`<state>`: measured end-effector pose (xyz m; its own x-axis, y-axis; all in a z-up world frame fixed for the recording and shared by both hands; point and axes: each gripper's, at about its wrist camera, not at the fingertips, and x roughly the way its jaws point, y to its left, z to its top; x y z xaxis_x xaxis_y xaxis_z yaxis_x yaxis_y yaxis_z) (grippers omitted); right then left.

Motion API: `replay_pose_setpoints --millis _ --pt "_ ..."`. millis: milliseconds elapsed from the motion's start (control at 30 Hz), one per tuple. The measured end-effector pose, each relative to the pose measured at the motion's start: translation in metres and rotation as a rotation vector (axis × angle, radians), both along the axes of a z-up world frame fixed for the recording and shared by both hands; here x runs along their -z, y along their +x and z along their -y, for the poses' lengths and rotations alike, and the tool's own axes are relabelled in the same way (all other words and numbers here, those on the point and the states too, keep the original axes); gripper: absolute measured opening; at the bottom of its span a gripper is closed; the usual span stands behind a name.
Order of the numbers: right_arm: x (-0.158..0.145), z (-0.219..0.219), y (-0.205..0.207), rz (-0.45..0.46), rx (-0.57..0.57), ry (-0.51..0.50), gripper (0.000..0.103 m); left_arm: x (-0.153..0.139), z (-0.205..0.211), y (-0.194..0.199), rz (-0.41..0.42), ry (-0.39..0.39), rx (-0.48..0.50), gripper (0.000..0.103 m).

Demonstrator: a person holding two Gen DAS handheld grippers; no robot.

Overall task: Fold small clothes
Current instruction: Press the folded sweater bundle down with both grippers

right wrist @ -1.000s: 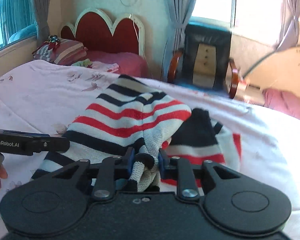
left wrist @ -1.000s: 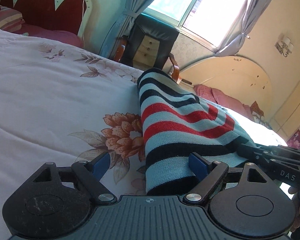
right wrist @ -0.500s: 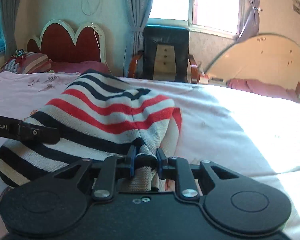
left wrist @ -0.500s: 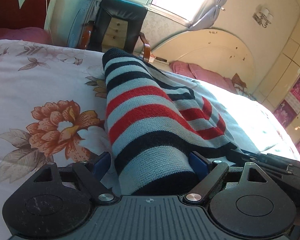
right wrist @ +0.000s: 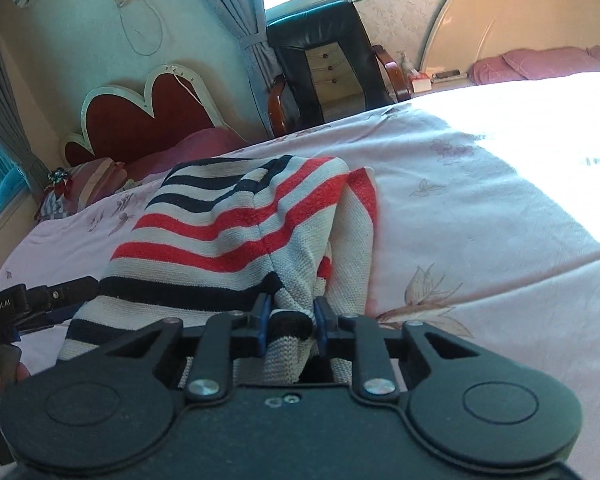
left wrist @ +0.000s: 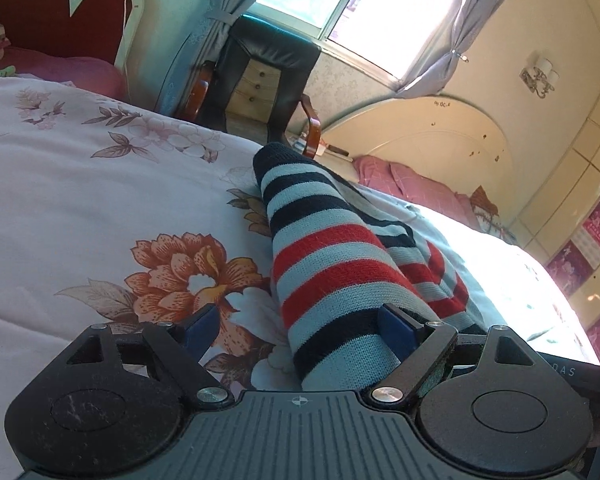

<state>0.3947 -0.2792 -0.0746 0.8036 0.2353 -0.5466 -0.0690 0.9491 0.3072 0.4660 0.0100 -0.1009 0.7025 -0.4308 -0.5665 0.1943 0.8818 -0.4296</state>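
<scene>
A small knitted sweater with navy, red and pale stripes (left wrist: 332,276) lies folded over on a floral bedspread (left wrist: 100,208). My left gripper (left wrist: 300,330) is open; the sweater's near edge lies between its blue pads, against the right pad. My right gripper (right wrist: 290,320) is shut on a bunched edge of the sweater (right wrist: 236,232), which drapes away from it across the bed. The left gripper (right wrist: 40,300) shows at the left edge of the right wrist view, beside the sweater.
A black armchair (left wrist: 260,80) stands beyond the bed under a bright window. A red heart-shaped headboard (right wrist: 140,120) with pillows is at the far left. A second bed with pink pillows (left wrist: 412,180) lies to the right. Sunlight washes out the bedspread (right wrist: 520,128) at the right.
Both gripper views have swung. The right gripper has carried its held edge across, and the sweater's side layer now lies folded over the body. The left gripper stays open at the near edge.
</scene>
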Motion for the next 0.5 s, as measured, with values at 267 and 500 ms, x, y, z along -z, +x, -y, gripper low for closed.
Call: replay_pose_setpoints --millis 267,500 --pt "0.001 -0.001 -0.025 0.028 0.034 -0.091 0.018 0.002 0.034 0.001 -0.024 0.117 0.068 0.085" --pt "0.000 0.008 -0.024 0.017 0.060 -0.032 0.025 -0.019 0.040 0.001 0.062 0.207 0.104 0.085"
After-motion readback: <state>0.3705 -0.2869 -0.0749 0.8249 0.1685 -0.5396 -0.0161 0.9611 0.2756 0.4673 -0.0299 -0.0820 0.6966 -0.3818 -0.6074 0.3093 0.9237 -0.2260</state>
